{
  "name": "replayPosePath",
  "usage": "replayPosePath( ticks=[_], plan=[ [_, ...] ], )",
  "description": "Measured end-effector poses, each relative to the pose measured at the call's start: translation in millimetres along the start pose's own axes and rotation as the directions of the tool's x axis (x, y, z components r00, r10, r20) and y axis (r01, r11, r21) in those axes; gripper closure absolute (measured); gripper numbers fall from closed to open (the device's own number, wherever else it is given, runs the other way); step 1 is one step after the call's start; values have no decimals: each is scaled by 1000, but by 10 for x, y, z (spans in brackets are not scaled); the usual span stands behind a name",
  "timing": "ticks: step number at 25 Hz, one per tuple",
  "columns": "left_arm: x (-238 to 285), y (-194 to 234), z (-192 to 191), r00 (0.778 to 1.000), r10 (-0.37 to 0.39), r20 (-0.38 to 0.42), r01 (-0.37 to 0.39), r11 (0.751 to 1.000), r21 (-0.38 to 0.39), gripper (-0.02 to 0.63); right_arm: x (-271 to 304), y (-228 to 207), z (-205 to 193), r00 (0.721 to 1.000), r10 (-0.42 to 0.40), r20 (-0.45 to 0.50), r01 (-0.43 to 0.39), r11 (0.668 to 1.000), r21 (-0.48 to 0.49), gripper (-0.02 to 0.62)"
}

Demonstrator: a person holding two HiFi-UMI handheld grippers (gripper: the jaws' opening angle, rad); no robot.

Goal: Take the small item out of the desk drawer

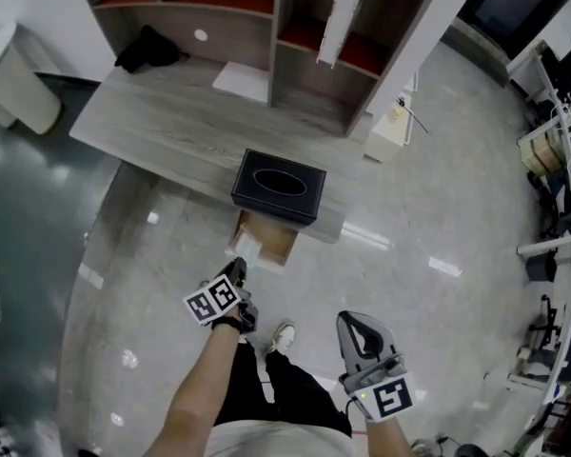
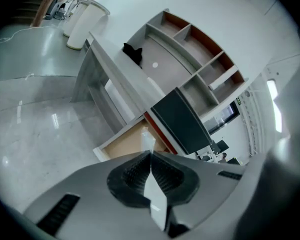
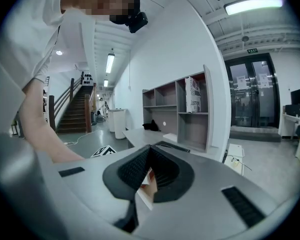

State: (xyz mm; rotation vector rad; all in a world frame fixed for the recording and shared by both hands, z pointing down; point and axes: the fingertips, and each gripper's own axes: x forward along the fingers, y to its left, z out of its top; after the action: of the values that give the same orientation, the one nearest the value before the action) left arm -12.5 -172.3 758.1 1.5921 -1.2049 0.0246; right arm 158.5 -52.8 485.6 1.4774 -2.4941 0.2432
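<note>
The desk drawer (image 1: 266, 238) stands pulled open under the grey desk (image 1: 162, 122), its wooden bottom showing. My left gripper (image 1: 236, 272) hovers just in front of it, shut on a small white flat item (image 1: 247, 250). In the left gripper view the white item (image 2: 156, 196) is pinched between the ribbed pads, its tip poking out past the left gripper (image 2: 151, 154) toward the drawer (image 2: 127, 143). My right gripper (image 1: 360, 331) hangs lower right, away from the desk, shut with nothing held. In its own view the right gripper (image 3: 150, 148) has its tips together.
A black tissue box (image 1: 279, 185) sits on the desk edge right above the drawer. A shelf unit (image 1: 285, 27) stands at the desk's back, with a black object (image 1: 145, 48) beside it. A white bin (image 1: 14, 79) is at far left. The person's legs and shoe (image 1: 281, 336) are below.
</note>
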Motion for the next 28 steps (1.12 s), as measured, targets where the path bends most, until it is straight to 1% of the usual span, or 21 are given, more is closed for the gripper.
replayPosePath(
  ticks=[7,10,13,15,18,21,24,28],
  plan=[
    [-548,-265,383,999,-32,44,27,993,111,586,-10,80,356,998,36,58,-33,999,-41,574],
    [-827,-342,614,996,-41,80,26,982,185,586,-9,92,529,996,43,83,-38,997,-60,574],
    [-1079,-476,923,990,-62,127,25,963,270,586,8,104,737,993,49,111,-40,996,-86,574],
    [-1222,-609,1141,984,-79,158,21,940,341,588,11,119,873,990,52,134,-39,994,-99,574],
    [-1448,-850,1433,973,-112,204,12,899,438,588,11,154,1055,984,59,165,-42,993,-109,574],
    [-1713,-1100,1681,956,-149,252,-9,846,534,588,-2,195,1233,977,67,202,-45,993,-113,574],
    [-1992,-1318,1939,933,-183,309,-46,792,609,588,-14,237,1428,968,75,240,-52,993,-104,574],
    [-2392,-1618,2223,893,-243,379,-92,725,682,588,-35,267,1683,955,90,283,-67,994,-89,574]
  ],
)
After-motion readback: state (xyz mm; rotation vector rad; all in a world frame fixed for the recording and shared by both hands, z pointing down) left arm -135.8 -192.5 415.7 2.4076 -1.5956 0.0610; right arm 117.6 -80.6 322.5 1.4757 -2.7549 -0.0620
